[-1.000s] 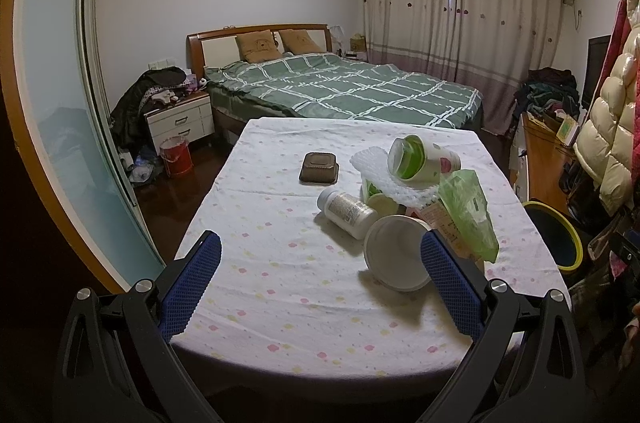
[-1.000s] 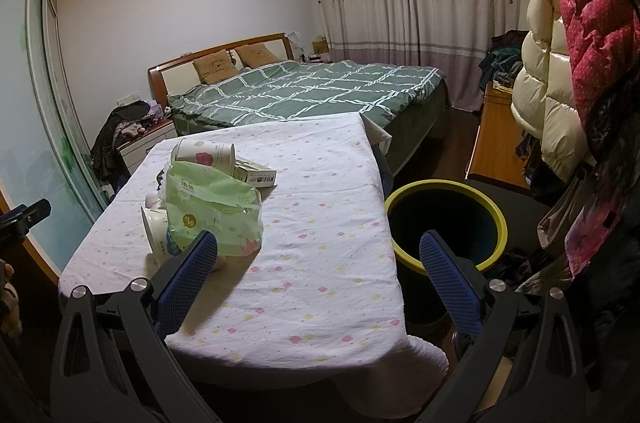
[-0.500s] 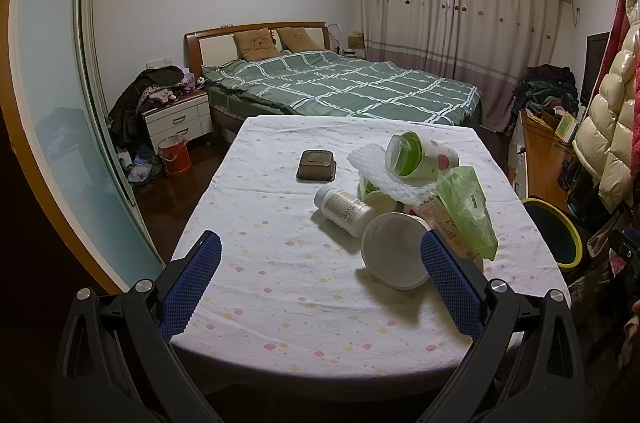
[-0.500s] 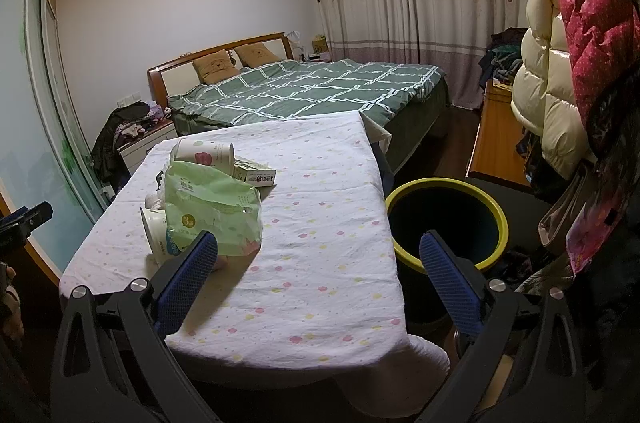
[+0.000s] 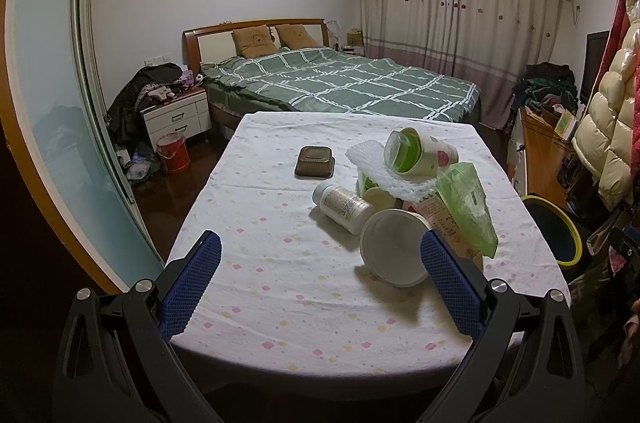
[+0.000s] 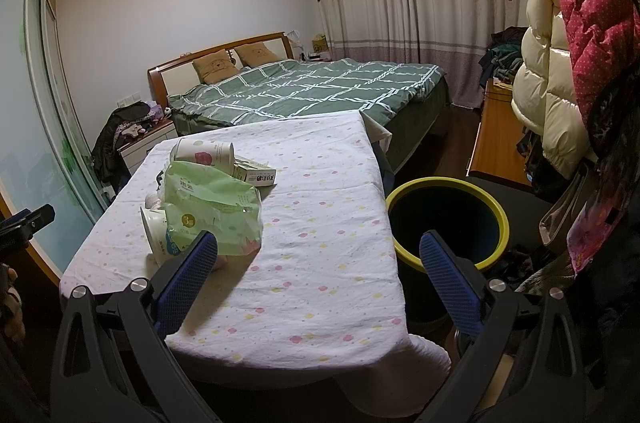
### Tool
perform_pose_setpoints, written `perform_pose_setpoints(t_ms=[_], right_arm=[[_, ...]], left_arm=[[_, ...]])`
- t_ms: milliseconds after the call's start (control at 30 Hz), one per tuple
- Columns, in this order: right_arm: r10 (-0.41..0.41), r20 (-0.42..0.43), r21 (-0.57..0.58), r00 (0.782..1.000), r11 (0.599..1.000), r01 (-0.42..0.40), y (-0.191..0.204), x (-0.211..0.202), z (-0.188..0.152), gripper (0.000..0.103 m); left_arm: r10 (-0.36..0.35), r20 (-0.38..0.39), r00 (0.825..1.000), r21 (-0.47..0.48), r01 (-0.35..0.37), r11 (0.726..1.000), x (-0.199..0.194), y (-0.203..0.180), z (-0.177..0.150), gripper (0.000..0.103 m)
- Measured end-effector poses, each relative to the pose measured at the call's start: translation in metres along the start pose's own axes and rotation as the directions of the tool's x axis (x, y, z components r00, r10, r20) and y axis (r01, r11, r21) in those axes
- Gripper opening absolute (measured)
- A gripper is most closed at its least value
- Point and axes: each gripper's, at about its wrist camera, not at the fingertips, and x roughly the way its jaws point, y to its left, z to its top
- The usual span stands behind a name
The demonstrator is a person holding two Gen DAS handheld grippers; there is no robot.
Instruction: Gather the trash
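Left wrist view shows the left hand-held gripper (image 5: 320, 283) spread wide and empty, hanging over the near edge of the surface (image 5: 256, 263), which is draped in a white cloth with small pastel dots. The trash sits in a heap right of centre in that frame: a round white plastic tub (image 5: 394, 249) lies on its side nearest the blue fingertips, just ahead and to the right, its open mouth facing the camera; a white pill bottle (image 5: 342, 203) lies beside it, long axis running from upper left to lower right; behind them are a tipped paper cup with a green inside (image 5: 416, 155) resting on white foam netting (image 5: 380, 171), a crumpled pale green plastic bag (image 5: 466, 211), and a small brown square tray (image 5: 315, 163) standing apart, left of the heap. Right wrist view shows the right hand-held gripper (image 6: 318, 283) also spread and empty, with the heap at its left of frame and the yellow-rimmed dark bin (image 6: 446, 219) on the floor just beside the surface, at lower right. Judging by this, the left one is nearer the tub and bottle, and the right one nearer the bag and the bin.
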Motion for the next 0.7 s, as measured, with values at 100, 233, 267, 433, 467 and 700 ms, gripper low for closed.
perform_pose_setpoints(t_ms=[100, 233, 267, 433, 467, 700], right_arm=[[0.000, 0.000, 0.000, 1.000, 1.000, 0.000, 0.0001, 0.0000, -0.0001, 0.097], [0.000, 0.000, 0.001, 1.000, 1.000, 0.000, -0.0002, 0.0000, 0.0001, 0.097], [-0.001, -0.001, 0.001, 1.000, 1.000, 0.001, 0.0001, 0.0003, -0.0001, 0.097], [0.000, -0.001, 0.002, 1.000, 1.000, 0.000, -0.0007, 0.0003, 0.0000, 0.097], [0.000, -0.001, 0.002, 1.000, 1.000, 0.000, -0.0011, 0.0002, 0.0003, 0.097], [0.000, -0.006, 0.001, 1.000, 1.000, 0.000, -0.0002, 0.0017, -0.0008, 0.097]], left_arm=[[0.000, 0.000, 1.000, 0.000, 0.000, 1.000, 0.0002, -0.0003, -0.0001, 0.098], [0.000, 0.000, 1.000, 0.000, 0.000, 1.000, 0.0001, 0.0001, 0.0000, 0.098], [0.001, 0.000, 1.000, 0.000, -0.001, 1.000, 0.0001, 0.0001, -0.0001, 0.098], [0.001, 0.000, 1.000, -0.001, -0.001, 1.000, 0.0001, 0.0001, -0.0001, 0.098], [0.001, -0.001, 1.000, 0.000, -0.001, 1.000, 0.0003, -0.0002, -0.0002, 0.098], [0.001, 0.000, 1.000, -0.001, -0.001, 1.000, 0.0002, 0.0002, -0.0001, 0.098]])
